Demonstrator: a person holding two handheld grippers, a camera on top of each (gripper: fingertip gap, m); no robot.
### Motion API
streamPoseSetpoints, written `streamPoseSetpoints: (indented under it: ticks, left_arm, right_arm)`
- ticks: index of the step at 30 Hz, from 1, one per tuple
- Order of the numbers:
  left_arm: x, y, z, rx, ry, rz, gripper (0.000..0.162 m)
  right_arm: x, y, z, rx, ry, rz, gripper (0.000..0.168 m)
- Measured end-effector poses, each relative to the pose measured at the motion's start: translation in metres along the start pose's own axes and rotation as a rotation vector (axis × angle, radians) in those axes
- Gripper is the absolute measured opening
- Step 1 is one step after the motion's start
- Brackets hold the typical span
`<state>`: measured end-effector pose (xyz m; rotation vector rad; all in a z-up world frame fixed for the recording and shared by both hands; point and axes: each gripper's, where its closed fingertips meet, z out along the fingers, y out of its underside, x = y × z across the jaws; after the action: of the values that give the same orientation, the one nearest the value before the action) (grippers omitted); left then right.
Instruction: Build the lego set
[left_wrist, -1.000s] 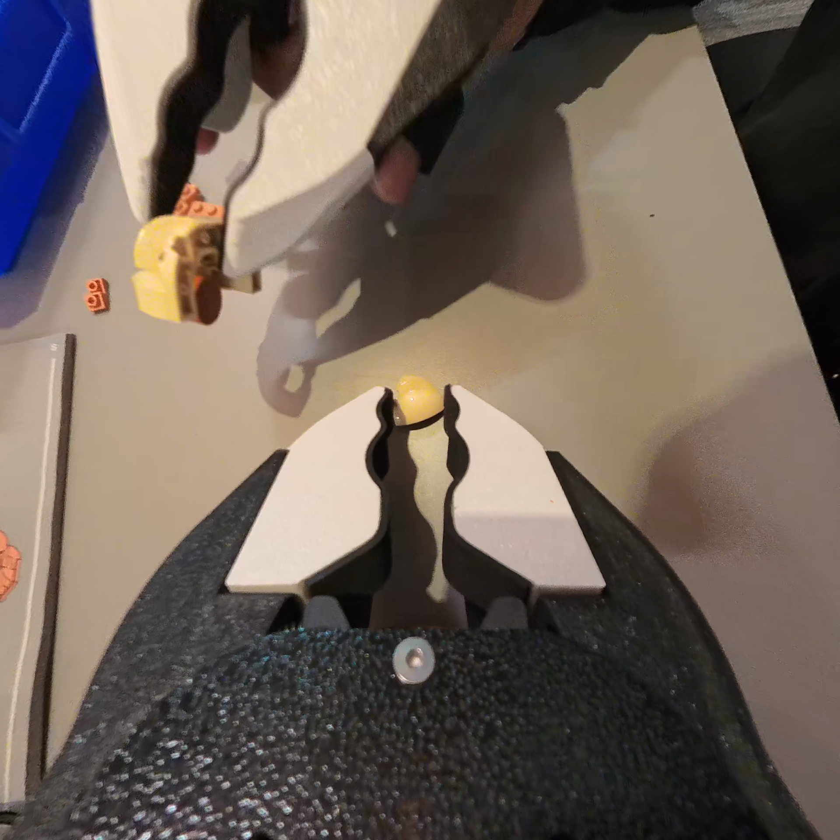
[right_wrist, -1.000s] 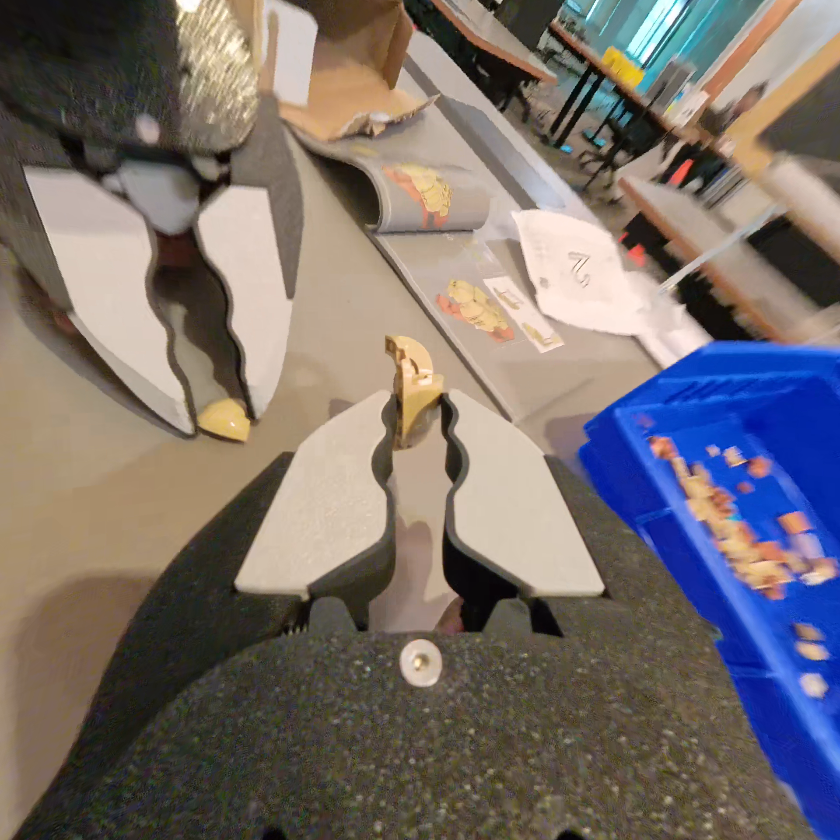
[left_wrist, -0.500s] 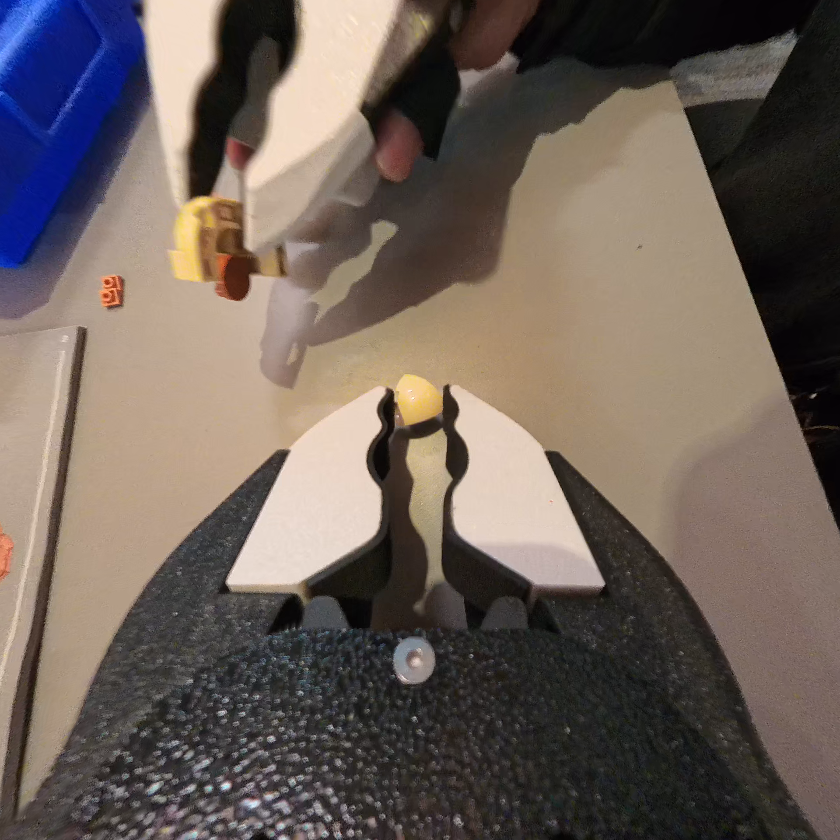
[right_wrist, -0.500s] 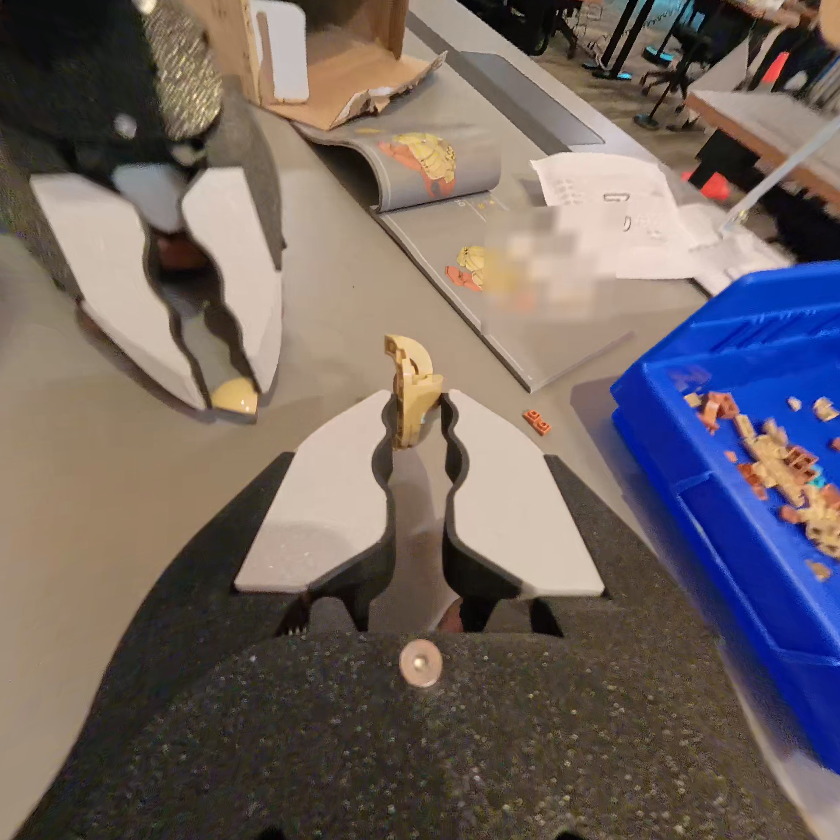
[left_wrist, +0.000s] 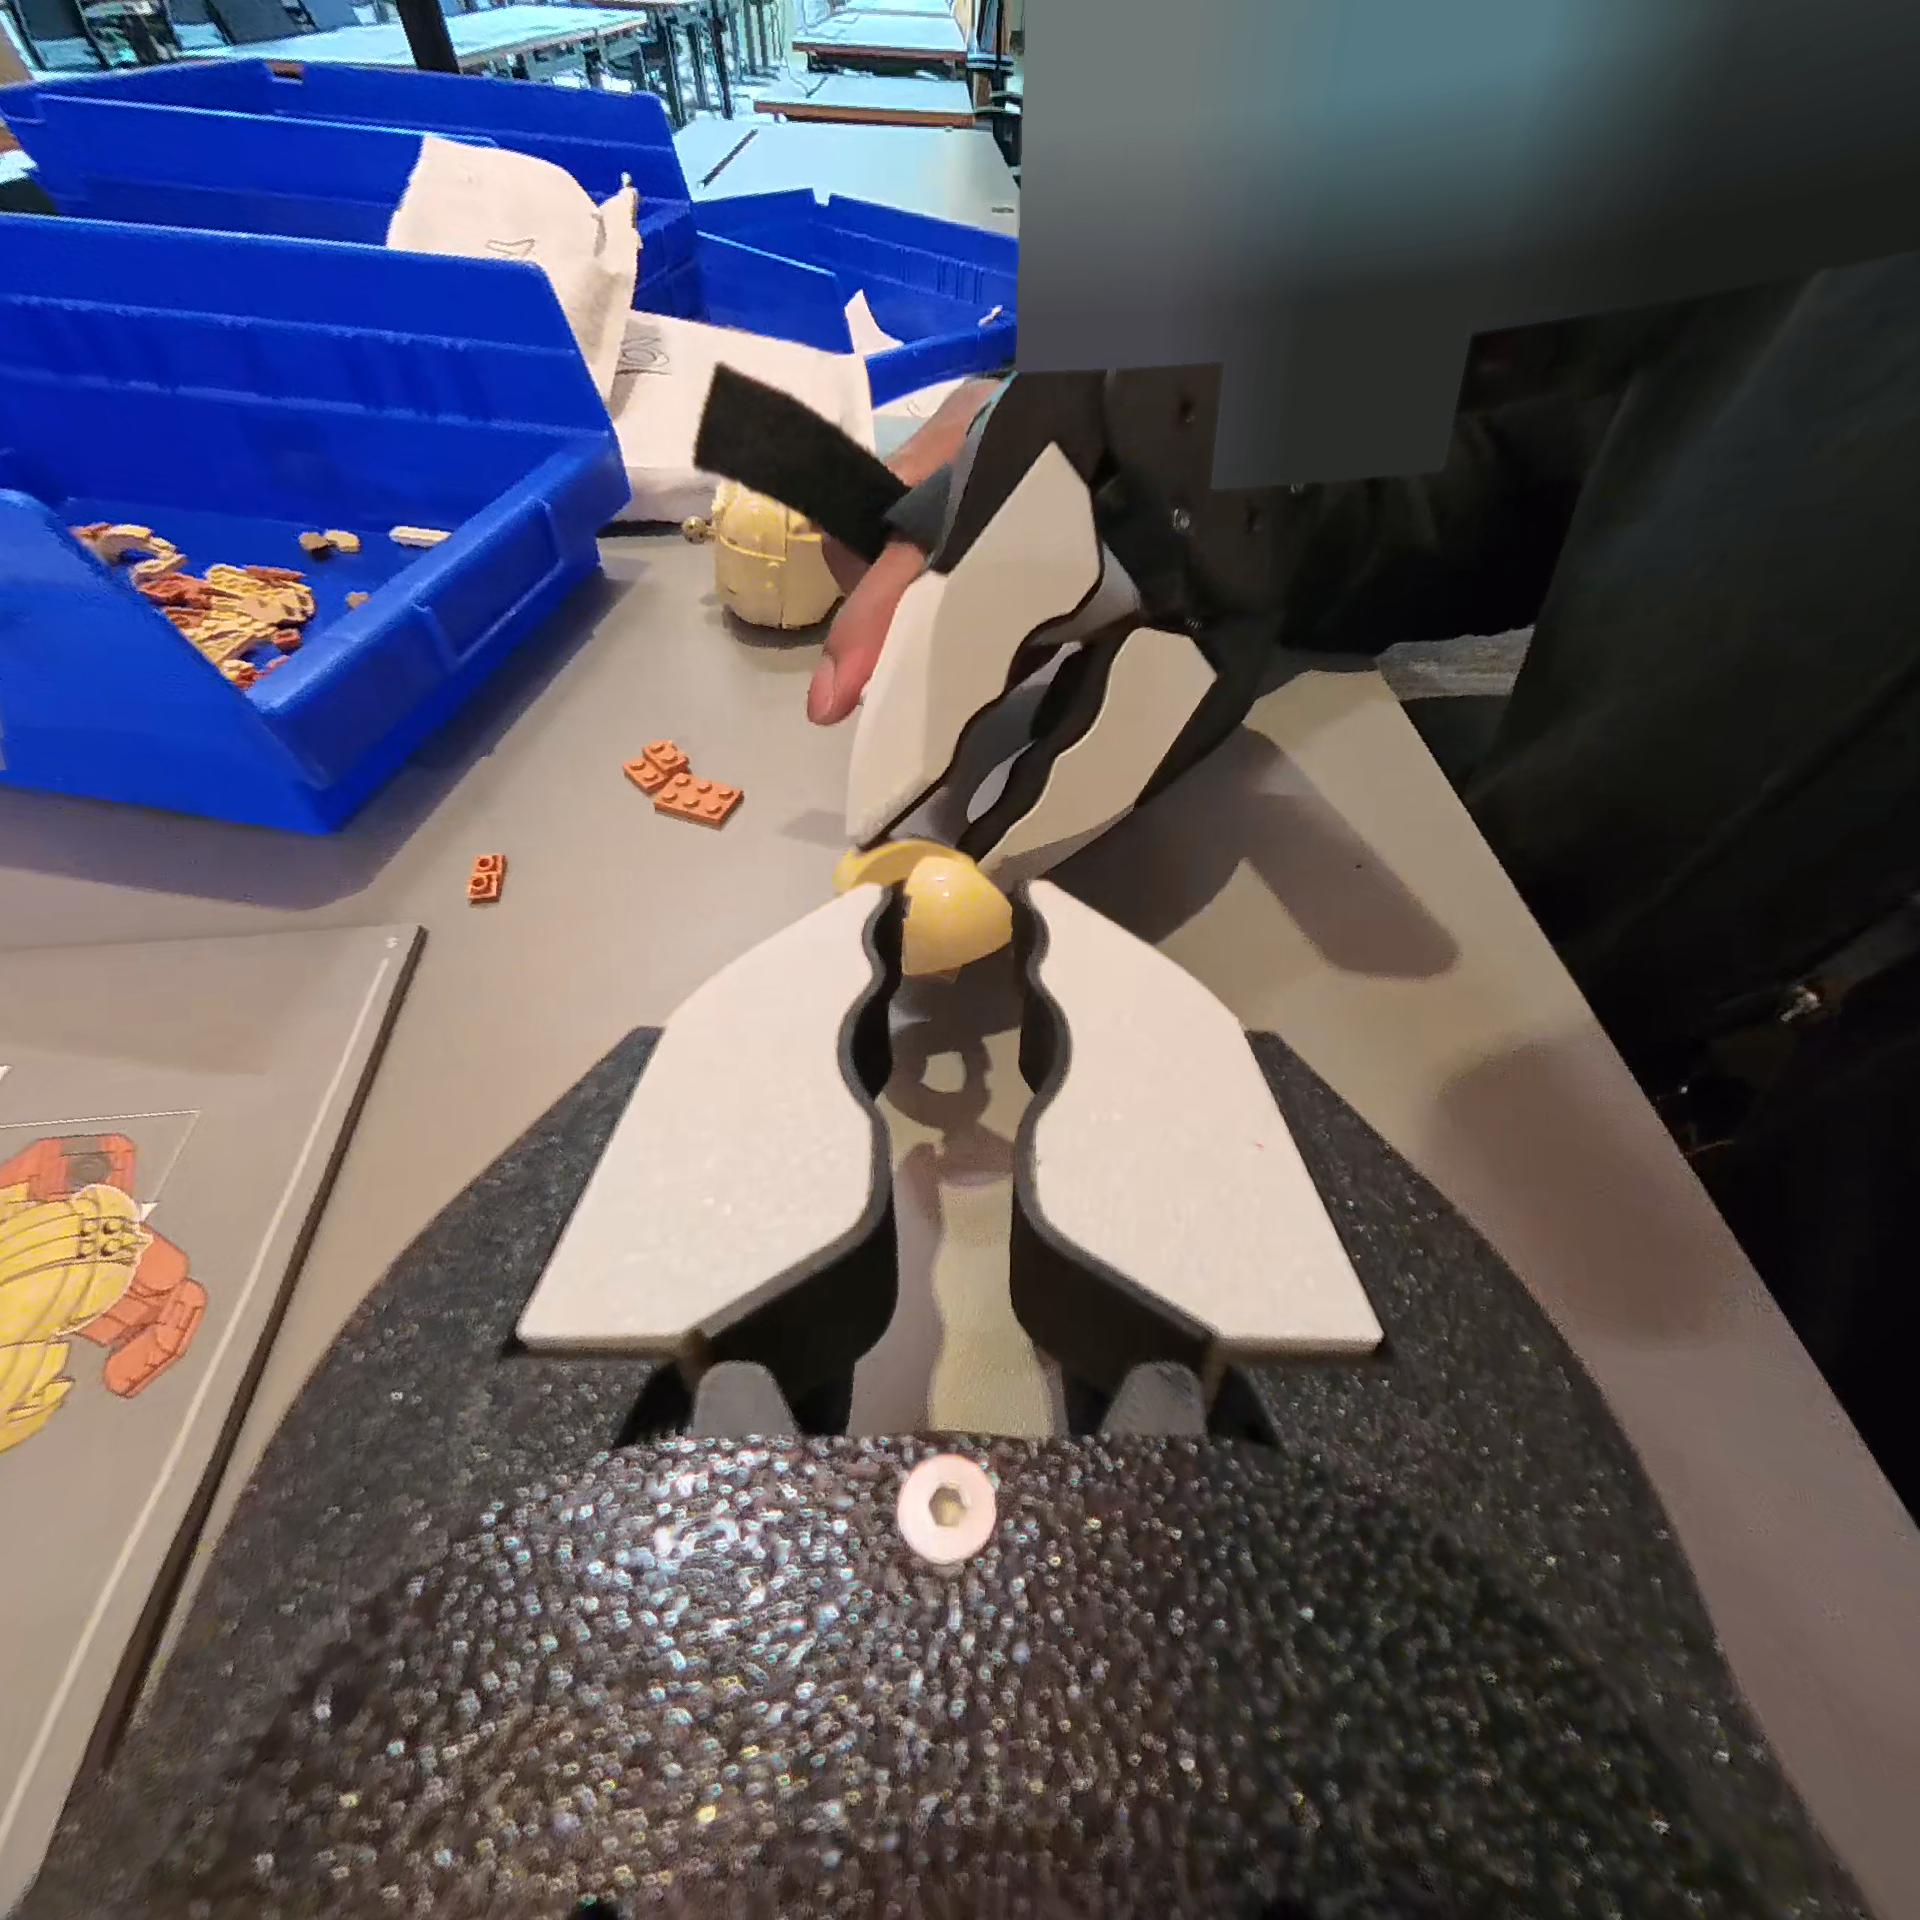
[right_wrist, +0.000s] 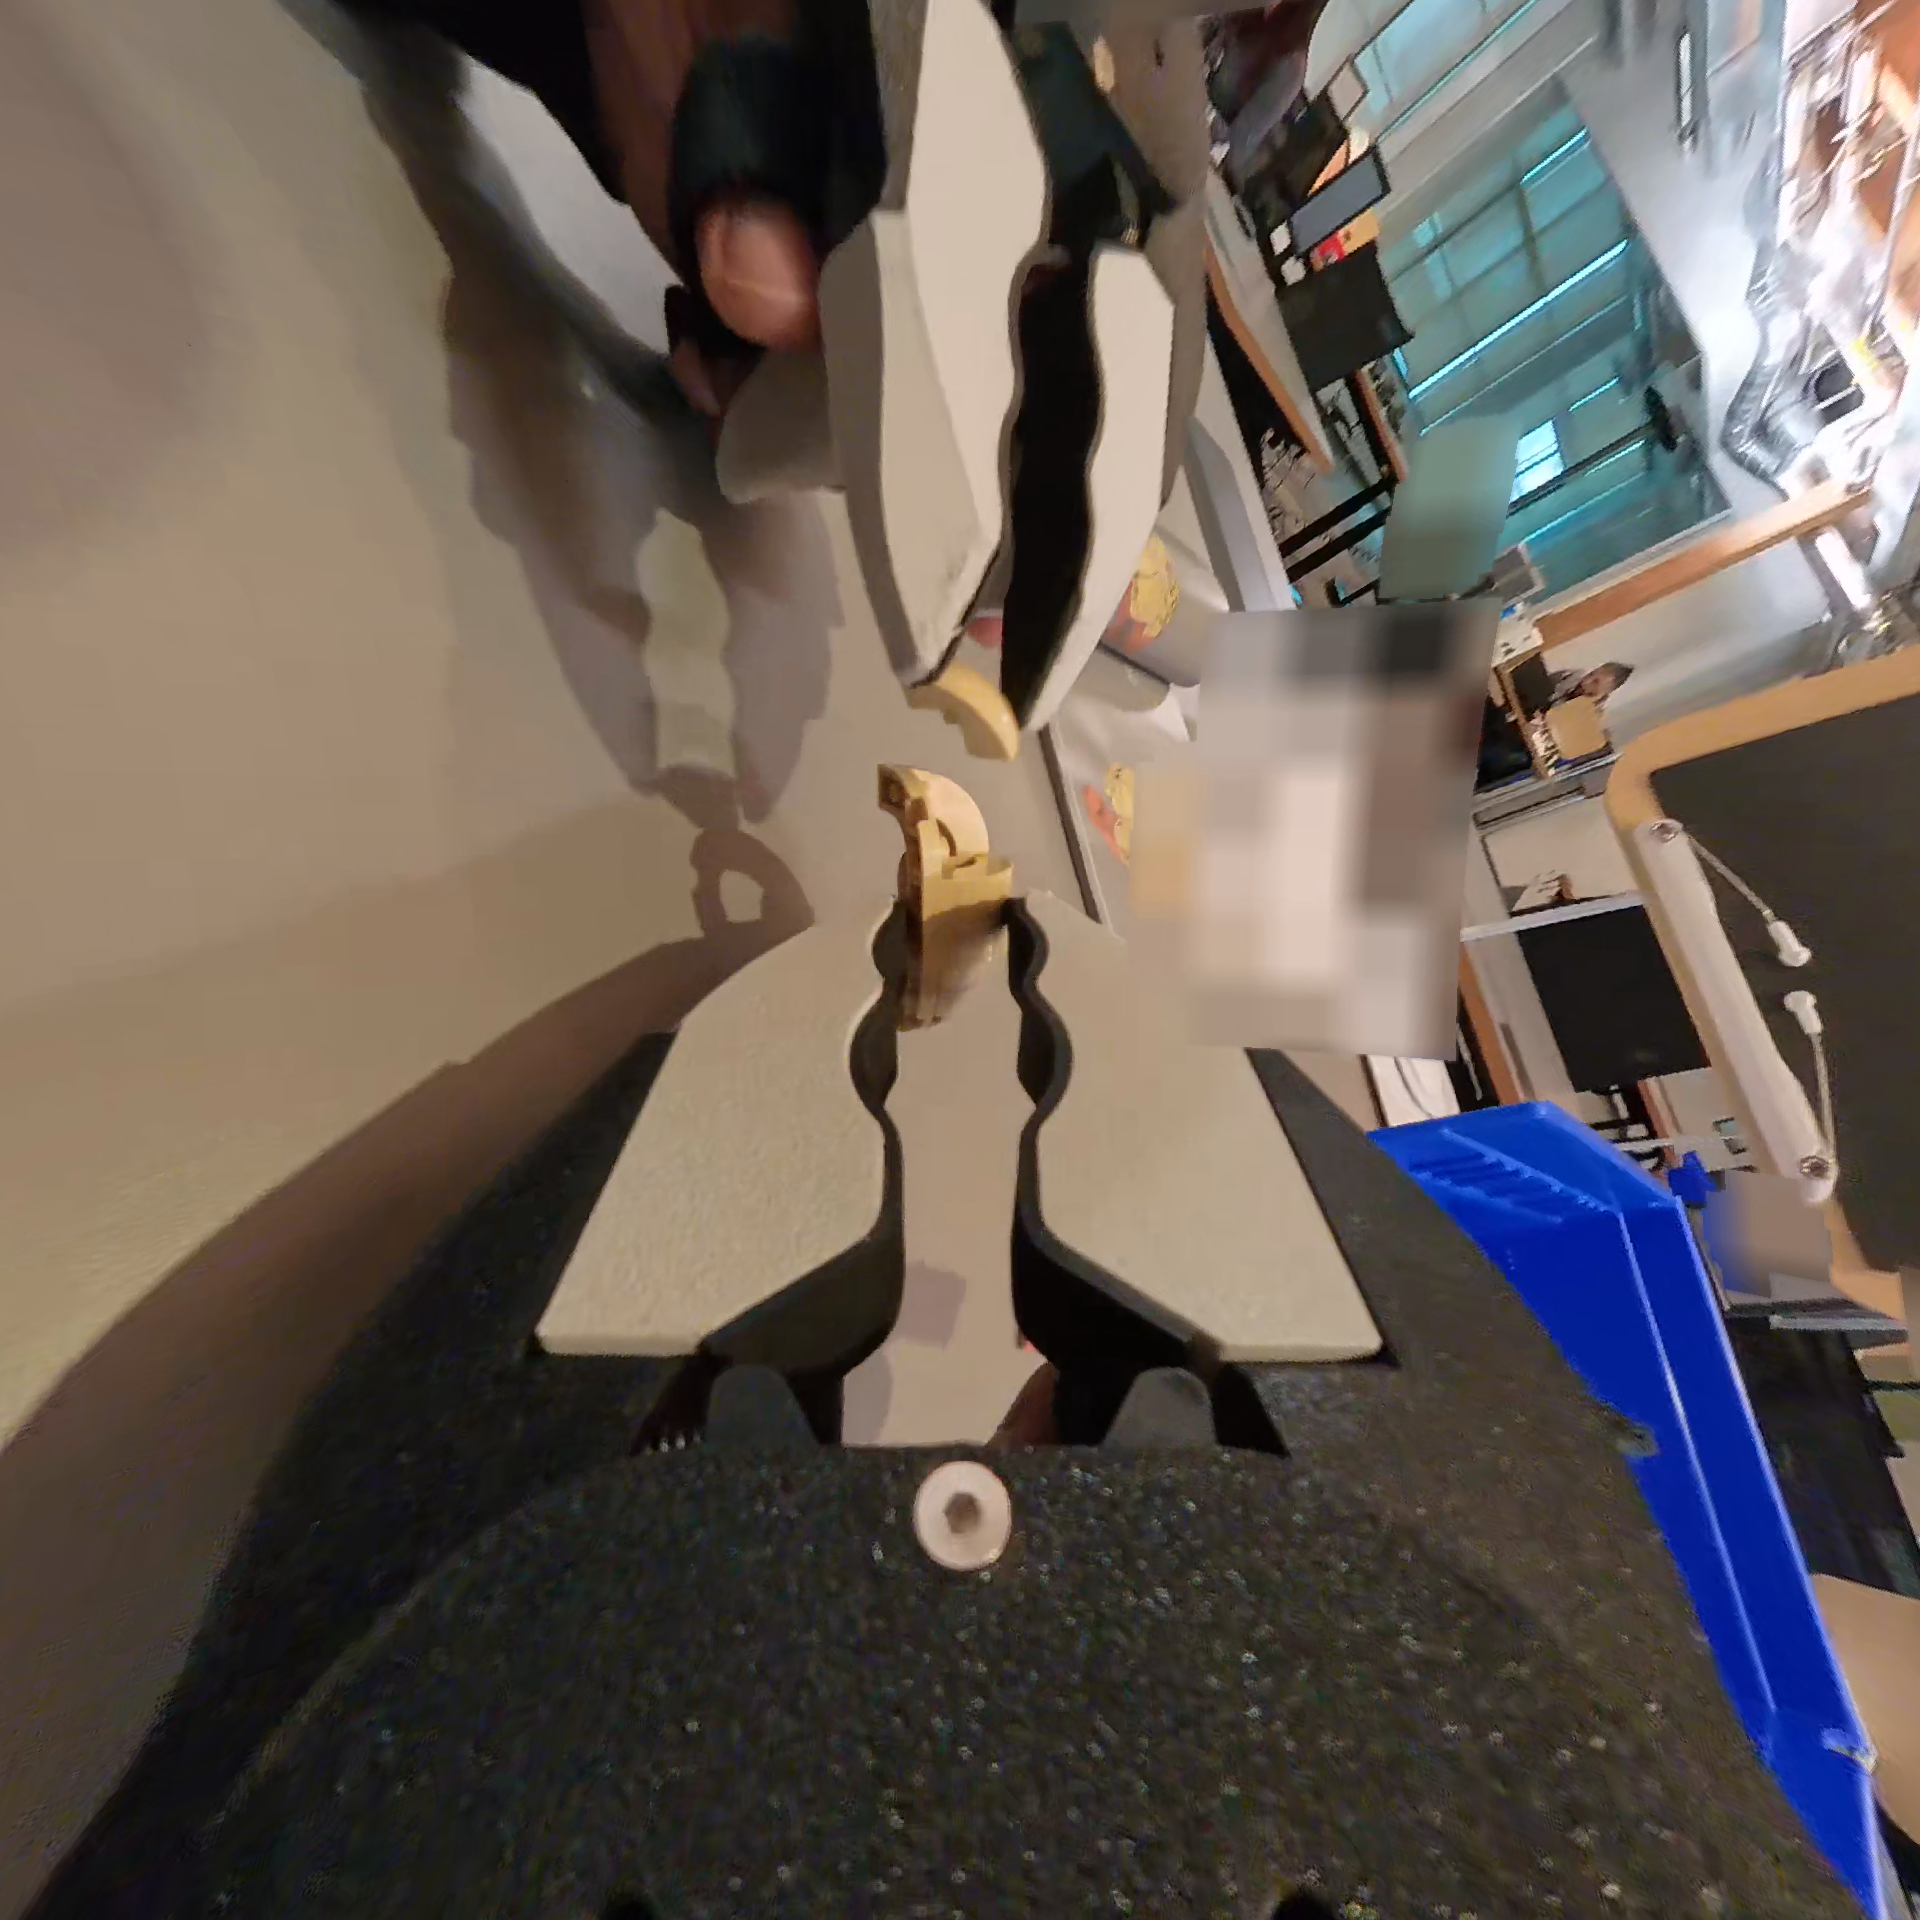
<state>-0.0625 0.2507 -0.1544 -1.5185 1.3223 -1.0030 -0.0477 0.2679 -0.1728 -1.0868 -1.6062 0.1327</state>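
Left gripper (left_wrist: 951, 909): clenched on a pale yellow dome piece (left_wrist: 954, 920) at its fingertips, held above the grey table (left_wrist: 1299, 883). Right gripper (right_wrist: 951, 920): clamped on a tan curved assembly (right_wrist: 940, 894), which sticks out past its tips. The two grippers meet tip to tip; in the right wrist view a narrow gap shows between dome and assembly, while in the left wrist view they overlap and contact cannot be judged. Beyond on the table: a tan rounded build (left_wrist: 774, 571), a cluster of orange plates (left_wrist: 684, 781), and one small orange piece (left_wrist: 486, 876) nearer the instruction booklet (left_wrist: 156, 1195). Blue bin (left_wrist: 270, 582) at left, holding loose tan and brown pieces.
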Motion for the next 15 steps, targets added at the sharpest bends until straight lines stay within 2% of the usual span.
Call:
streamPoseSetpoints:
  ticks: [7, 15]
  left_arm:
    - [0.0065, 0.0022, 0.0064, -0.034, -0.014, 0.106, 0.020]
    - [0.0050, 0.0063, 0.0053, -0.070, -0.043, 0.165, 0.020]
  right_arm:
    - [0.0012, -0.0088, -0.0036, 0.048, 0.056, -0.094, 0.018]
    - [0.0005, -0.0064, -0.0027, 0.042, 0.051, -0.089, 0.017]
